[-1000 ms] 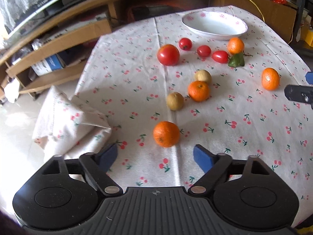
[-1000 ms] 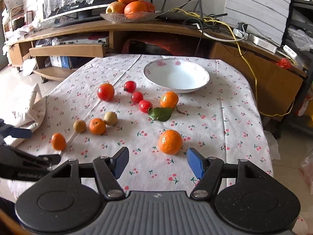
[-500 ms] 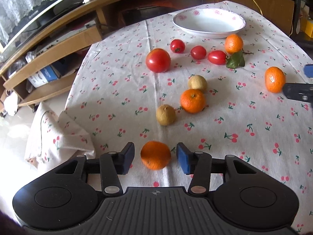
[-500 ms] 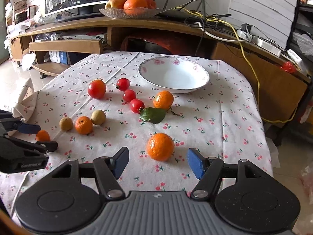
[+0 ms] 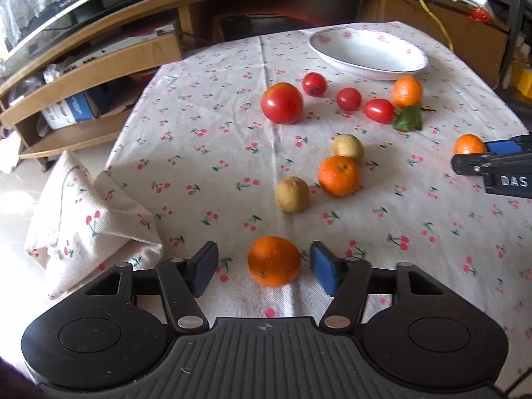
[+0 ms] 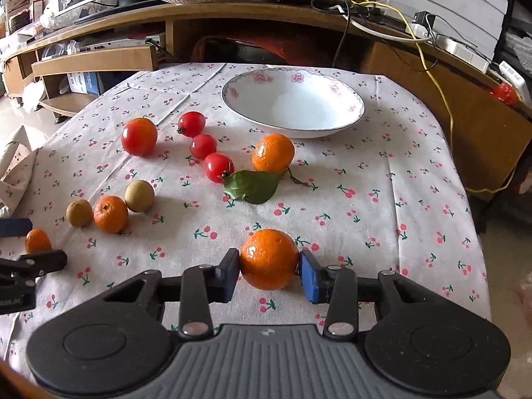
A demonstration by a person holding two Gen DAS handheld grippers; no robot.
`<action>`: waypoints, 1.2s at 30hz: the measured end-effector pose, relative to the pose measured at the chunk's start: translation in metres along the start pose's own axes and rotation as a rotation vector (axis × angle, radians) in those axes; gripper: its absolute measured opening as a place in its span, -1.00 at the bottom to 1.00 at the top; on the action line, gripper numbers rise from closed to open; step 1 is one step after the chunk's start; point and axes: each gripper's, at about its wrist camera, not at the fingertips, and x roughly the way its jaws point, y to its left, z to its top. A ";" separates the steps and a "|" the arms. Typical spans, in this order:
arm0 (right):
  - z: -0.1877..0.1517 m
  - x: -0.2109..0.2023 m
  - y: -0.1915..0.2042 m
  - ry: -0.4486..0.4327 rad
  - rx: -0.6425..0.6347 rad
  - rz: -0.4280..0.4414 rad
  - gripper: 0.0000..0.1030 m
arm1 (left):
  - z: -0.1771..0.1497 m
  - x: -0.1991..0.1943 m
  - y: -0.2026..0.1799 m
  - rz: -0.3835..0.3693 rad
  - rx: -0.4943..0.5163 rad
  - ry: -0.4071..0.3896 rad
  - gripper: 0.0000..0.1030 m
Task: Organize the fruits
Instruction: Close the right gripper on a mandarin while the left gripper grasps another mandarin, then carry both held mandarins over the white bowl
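Both grippers go for oranges at once, one each, likely to carry them to the white bowl at the far side of the desk.

Right gripper: fingers pinching the near orange, both pads touching its sides, fruit seemingly not yet lifted off the cloth. It sits low and level over the desk's near edge, pointing straight toward the bowl, so the carry looks like a plain forward move.

Left gripper: fingers spread, straddling the left orange; a gap shows on both sides, wider on the left pad, so no grip yet. It is low, tilted slightly down, at the near left corner by the hanging cloth fold.

The rest of the fruit is scattered mid-desk, untouched: big tomato, three small tomatoes in a line, leafed orange just in front of the bowl, and a small orange between two brownish round fruits.

Bowl empty, so the task looks barely begun. Risk: round fruit may roll off the edge if the left fingers close off-centre.
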 end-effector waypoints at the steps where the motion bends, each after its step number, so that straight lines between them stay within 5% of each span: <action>1: -0.001 -0.001 0.000 0.002 -0.002 0.000 -0.21 | 0.000 -0.001 0.001 -0.026 -0.004 0.002 0.04; 5: -0.003 -0.005 -0.002 0.009 0.003 0.005 -0.21 | 0.002 -0.001 0.000 -0.060 -0.014 0.011 -0.24; 12: -0.004 -0.028 -0.010 -0.027 0.027 0.025 -0.22 | 0.003 -0.007 -0.009 -0.066 0.010 0.033 -0.27; 22: 0.016 -0.052 -0.017 -0.119 0.061 0.019 -0.22 | 0.060 -0.024 -0.039 -0.100 0.055 -0.104 -0.27; 36: 0.096 0.022 -0.047 -0.174 0.049 -0.041 -0.21 | 0.159 0.043 -0.062 -0.139 0.113 -0.177 -0.27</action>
